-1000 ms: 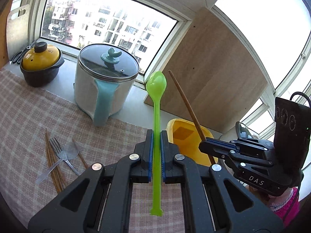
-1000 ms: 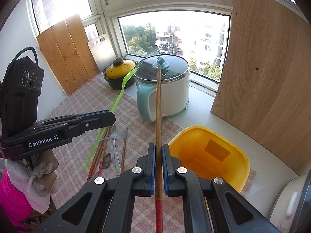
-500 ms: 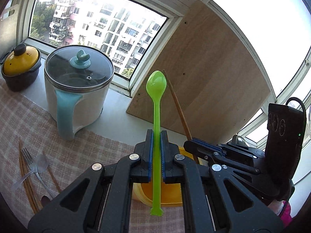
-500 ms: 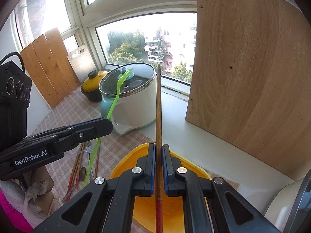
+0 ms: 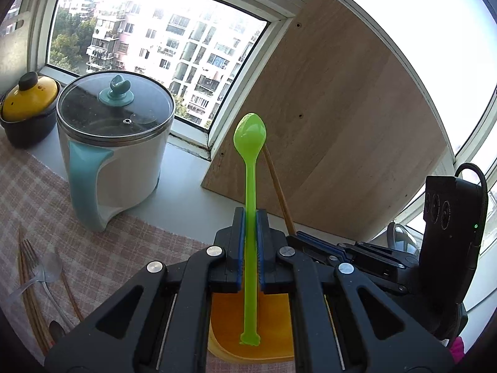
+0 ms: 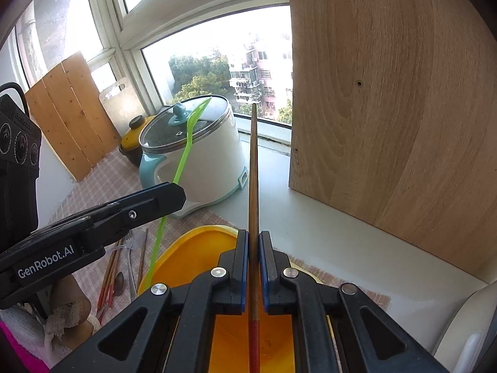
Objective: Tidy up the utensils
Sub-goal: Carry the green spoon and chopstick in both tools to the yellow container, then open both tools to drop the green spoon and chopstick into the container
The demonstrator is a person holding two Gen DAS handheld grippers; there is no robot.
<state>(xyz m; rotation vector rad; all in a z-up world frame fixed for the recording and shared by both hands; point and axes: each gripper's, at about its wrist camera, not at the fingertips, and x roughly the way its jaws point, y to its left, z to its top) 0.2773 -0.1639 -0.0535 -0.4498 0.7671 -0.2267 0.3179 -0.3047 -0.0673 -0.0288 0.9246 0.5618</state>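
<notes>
My left gripper (image 5: pixel 250 214) is shut on a green plastic spoon (image 5: pixel 250 171), bowl pointing up and handle end hanging over the yellow bin (image 5: pixel 264 326). My right gripper (image 6: pixel 253 236) is shut on a wooden chopstick (image 6: pixel 253 171) with a red lower end, held upright over the same yellow bin (image 6: pixel 192 248). In the right wrist view the left gripper (image 6: pixel 164 195) comes in from the left with the green spoon (image 6: pixel 183 161). In the left wrist view the right gripper (image 5: pixel 298 235) sits close on the right with its chopstick (image 5: pixel 278 189). Loose utensils (image 5: pixel 34 279) lie on the checked cloth at left.
A white and teal pot (image 5: pixel 115 143) with a glass lid stands on the sill, a yellow-lidded dark pot (image 5: pixel 28 108) behind it. A wooden panel (image 6: pixel 388 108) leans at the right. Cutting boards (image 6: pixel 71 115) lean at the far left. Chopsticks, fork and spoon (image 6: pixel 124 264) lie beside the bin.
Both grippers moved right and down from above the cloth to over the yellow bin, each holding its utensil. The loose utensils slid toward the left edge of the views.
</notes>
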